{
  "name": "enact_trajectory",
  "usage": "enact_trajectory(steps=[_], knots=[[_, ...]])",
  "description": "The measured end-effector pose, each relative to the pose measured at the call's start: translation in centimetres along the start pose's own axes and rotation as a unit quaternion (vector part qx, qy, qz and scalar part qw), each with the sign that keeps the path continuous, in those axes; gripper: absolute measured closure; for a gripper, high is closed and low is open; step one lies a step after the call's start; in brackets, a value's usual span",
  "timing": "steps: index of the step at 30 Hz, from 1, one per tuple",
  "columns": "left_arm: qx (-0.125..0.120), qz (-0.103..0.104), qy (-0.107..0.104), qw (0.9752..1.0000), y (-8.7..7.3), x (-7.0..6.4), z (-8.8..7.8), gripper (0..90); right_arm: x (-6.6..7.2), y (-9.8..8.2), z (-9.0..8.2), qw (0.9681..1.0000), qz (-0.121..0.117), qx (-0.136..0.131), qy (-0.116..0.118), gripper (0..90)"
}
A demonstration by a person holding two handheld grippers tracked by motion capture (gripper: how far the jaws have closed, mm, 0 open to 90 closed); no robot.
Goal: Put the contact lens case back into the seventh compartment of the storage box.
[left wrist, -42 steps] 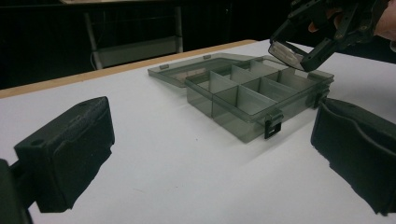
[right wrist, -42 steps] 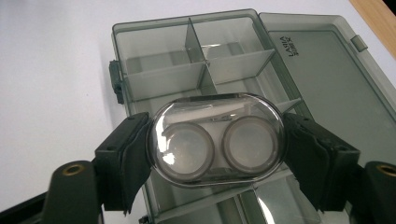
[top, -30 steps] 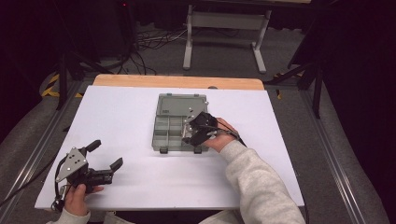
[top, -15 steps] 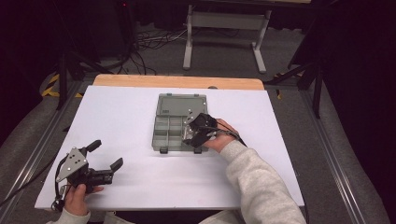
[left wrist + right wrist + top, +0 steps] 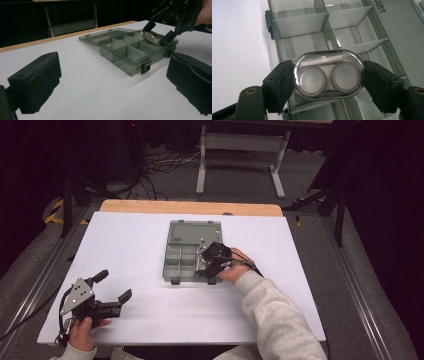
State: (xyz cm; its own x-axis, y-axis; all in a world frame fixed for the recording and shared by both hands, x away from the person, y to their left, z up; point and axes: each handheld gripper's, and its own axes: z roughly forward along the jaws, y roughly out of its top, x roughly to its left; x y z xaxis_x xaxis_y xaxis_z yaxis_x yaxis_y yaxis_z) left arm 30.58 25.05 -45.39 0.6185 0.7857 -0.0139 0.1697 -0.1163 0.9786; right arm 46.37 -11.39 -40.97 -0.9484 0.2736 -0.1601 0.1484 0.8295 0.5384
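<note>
High view: right hand (image 5: pixel 234 270) over organizer (image 5: pixel 190 251)

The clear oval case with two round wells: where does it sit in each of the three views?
High view: hidden under the right gripper at the grey compartment box's right side.
Left gripper view: upper right, the clear oval case clamped over the box's far compartments.
Right gripper view: centre, between the two black pads.
Shared landmark: the box's dividers.
</note>
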Motion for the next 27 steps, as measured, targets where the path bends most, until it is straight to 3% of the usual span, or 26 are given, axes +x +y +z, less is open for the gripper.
enact_trajectory(steps=[20, 27], knots=[[0.001, 0.001, 0.0, 1.0, 0.02, -0.04, -0.01, 0.3, 0.01, 0.04, -0.13, 1.0, 0.003, -0.004, 0.004, 24.7], [0.0, 0.0, 0.0, 1.0, 0.0, -0.02, 0.02, 0.3, 0.08, 0.18, -0.75, 0.9998, 0.007, -0.019, 0.003, 22.0]])
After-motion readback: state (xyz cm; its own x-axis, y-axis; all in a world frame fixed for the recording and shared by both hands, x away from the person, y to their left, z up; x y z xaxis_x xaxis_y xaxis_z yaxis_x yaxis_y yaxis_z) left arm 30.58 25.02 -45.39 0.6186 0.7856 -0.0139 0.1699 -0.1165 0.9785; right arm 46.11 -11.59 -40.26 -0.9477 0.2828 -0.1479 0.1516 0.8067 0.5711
